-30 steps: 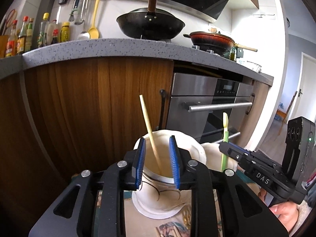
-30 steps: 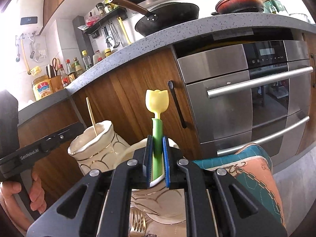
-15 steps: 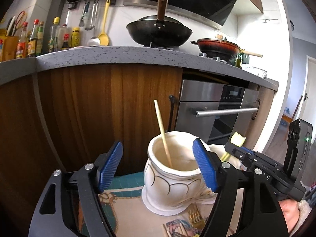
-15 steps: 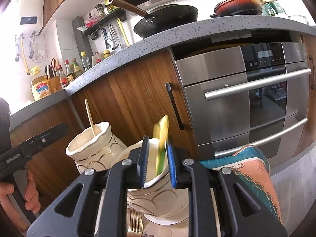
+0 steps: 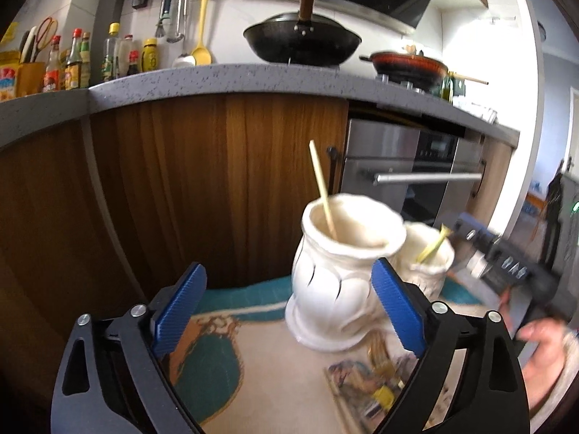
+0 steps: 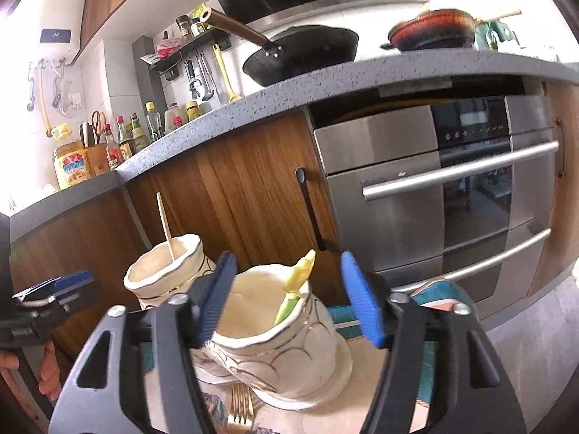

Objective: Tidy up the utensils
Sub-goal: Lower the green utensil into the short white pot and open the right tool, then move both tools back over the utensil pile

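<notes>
Both my grippers stand wide and empty: the jaws of my left gripper have just been opening with nothing between them, and the jaws of my right gripper have just been opening too, straddling the near holder's rim without pressing on it. Just under my right fingers lies a gold fork flat on the patterned mat, touching the foot of the near holder. In that white holder the green-and-yellow utensil leans against the right side of the rim, its yellow head poking out. Just left and farther back, the far holder has the chopstick tilted inside it. Behind both run the wooden cabinet and the oven. I judge the drop-offs done and the fork next: that calls for dipping down low and pinching its thin handle off the cloth.
</notes>
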